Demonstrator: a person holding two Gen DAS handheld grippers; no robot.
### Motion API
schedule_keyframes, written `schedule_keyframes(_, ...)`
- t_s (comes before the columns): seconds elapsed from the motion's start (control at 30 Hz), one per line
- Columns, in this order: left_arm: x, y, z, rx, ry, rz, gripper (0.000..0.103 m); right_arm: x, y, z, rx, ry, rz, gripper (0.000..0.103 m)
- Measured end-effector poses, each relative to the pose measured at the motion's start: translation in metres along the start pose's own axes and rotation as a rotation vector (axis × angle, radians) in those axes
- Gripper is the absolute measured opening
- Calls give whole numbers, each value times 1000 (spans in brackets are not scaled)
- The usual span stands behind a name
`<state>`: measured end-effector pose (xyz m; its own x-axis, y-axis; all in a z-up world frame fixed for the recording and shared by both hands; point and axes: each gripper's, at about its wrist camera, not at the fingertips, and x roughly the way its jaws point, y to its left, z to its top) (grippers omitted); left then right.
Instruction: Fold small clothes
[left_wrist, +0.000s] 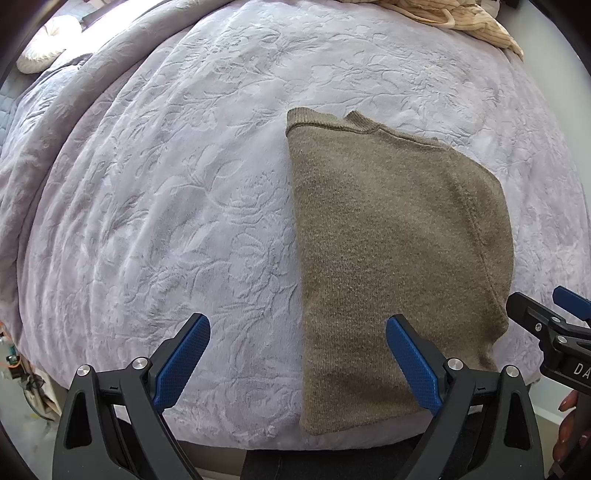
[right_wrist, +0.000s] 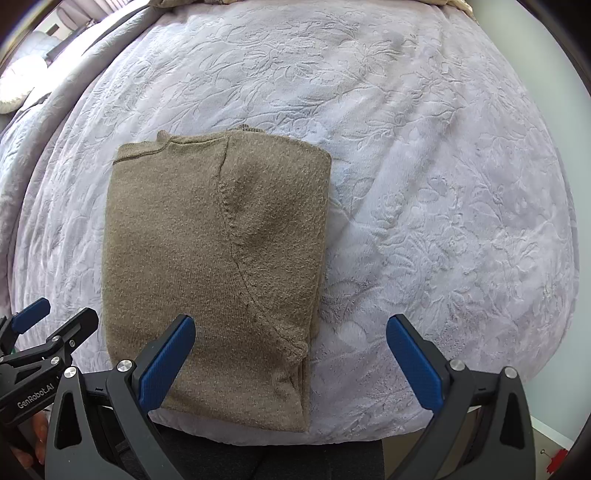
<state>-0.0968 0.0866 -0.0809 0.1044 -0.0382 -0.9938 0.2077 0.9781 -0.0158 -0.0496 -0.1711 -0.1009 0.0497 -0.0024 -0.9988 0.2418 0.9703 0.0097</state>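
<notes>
Now, from the left wrist camera, the left gripper (left_wrist: 297, 356) is up over the bed with its two blue fingers (left_wrist: 181, 360) spread wide apart. Nothing is between them. The brown sweater (left_wrist: 399, 266) lies flat on the pale purple blanket (left_wrist: 166, 206), folded into a long shape. Its ribbed collar is at the far end and its near end sits close to the edge of the bed. The right-hand blue finger is over the sweater's near part, and the other one is over bare blanket. I cannot tell if the fingers touch the cloth. At the right side the right gripper (left_wrist: 550, 325) peeks in, just beside the sweater's edge. Far away at the top there is a pile of cream clothes (left_wrist: 469, 22), and a white pillow (left_wrist: 40, 48) sits at the top left.

From the right wrist camera, the right gripper (right_wrist: 290, 360) is spread wide too, and it holds nothing. The sweater (right_wrist: 207, 266) lies on the blanket (right_wrist: 443, 184) to the left. A curved seam runs down it. The left-hand blue finger (right_wrist: 166, 362) is over the sweater's near corner. The other finger is over blanket only. The left gripper (right_wrist: 44, 332) shows at the left edge, near the sweater's side.
</notes>
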Motion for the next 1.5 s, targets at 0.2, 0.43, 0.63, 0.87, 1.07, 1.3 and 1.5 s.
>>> schedule_keyframes(0.2, 0, 0, -1, 3, 1, 3, 97, 0, 0, -1, 2, -1, 0, 103)
schedule_keyframes(0.43, 1, 0, -1, 2, 5, 5, 97, -1, -1, -2, 6, -2, 3, 103)
schedule_keyframes(0.63, 0, -1, -1, 9, 1, 15, 97, -2, -1, -2, 8, -4, 4, 103)
schedule_keyframes(0.87, 0, 2, 1, -1, -2, 12, 97, -2, 0, -3, 10, -2, 6, 103)
schedule_keyframes(1.07, 1, 2, 1, -12, -2, 13, 97, -1, 3, -5, 7, -2, 6, 103)
schedule_keyframes(1.3, -2, 4, 1, -32, -18, -3, 97, 1, 5, -4, 6, 1, 6, 103)
schedule_keyframes(1.5, -2, 2, 2, -16, -14, -5, 97, 1, 5, -4, 5, 1, 7, 103)
